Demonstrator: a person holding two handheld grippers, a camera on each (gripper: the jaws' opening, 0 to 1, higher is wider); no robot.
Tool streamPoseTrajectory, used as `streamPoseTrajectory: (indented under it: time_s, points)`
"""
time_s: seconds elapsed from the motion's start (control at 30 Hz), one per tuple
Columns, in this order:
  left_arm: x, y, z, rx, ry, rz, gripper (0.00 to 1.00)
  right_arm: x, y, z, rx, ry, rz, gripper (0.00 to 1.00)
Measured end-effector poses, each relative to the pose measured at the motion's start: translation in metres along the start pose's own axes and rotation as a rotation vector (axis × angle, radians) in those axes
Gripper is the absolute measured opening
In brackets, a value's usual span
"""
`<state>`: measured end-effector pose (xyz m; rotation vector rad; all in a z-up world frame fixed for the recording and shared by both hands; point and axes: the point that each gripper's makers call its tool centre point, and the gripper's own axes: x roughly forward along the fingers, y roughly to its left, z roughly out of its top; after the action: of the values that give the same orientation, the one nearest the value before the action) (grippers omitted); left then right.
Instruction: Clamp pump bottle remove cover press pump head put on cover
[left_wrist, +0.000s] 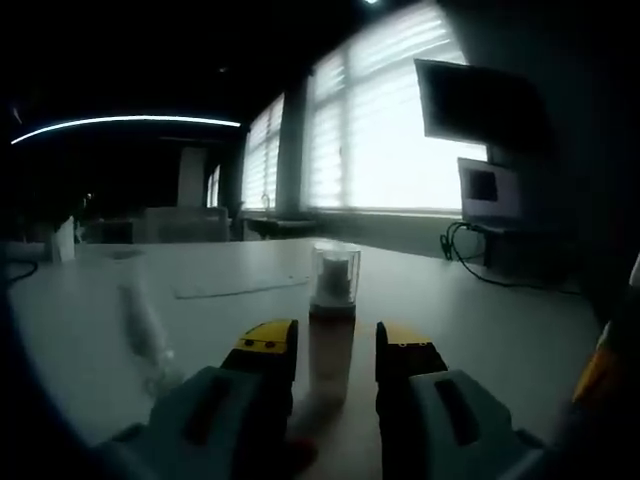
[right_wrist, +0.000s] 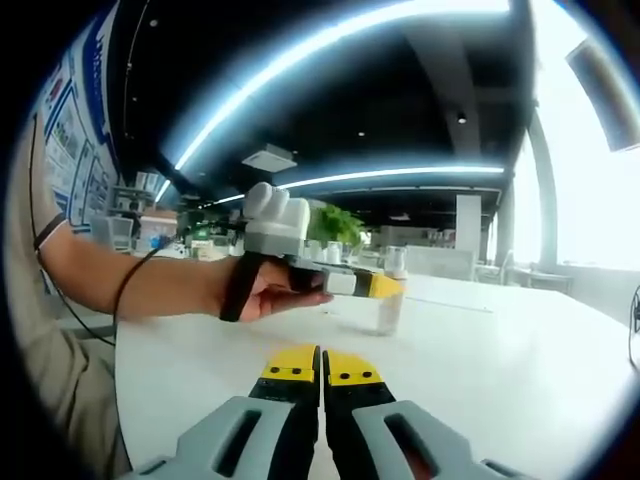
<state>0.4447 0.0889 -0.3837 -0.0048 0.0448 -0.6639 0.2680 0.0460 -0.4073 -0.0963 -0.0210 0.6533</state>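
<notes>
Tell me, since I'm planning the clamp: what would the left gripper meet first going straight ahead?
The pump bottle. It stands upright between the left gripper jaws, clear cover still on, so its body likely comes first, though depth is hard to judge.

pump bottle (left_wrist: 331, 340) stands upright on the table, clear cover (left_wrist: 335, 272) on.

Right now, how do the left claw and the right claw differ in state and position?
The left claw is open, its jaws on either side of the pump bottle; the right claw is shut and empty. The left is at the bottle; the right hangs back over the table. Both have yellow tips.
</notes>
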Motion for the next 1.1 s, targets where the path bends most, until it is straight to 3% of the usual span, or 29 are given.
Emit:
streamPoseTrajectory:
  time_s: [0.33,0.87,1.1]
  points:
    - [-0.039,-0.016,-0.002,0.007,-0.009,-0.016,0.21,0.0,-0.001,0.001,-0.006,-0.004,-0.011,0.0]
    - [-0.073,-0.012,0.006,0.027,-0.035,-0.029,0.19,-0.005,-0.019,0.012,0.031,-0.035,-0.104,0.0]
    - [-0.096,-0.011,0.007,0.011,-0.047,-0.031,0.18,-0.004,-0.017,0.011,0.024,-0.033,-0.096,0.0]
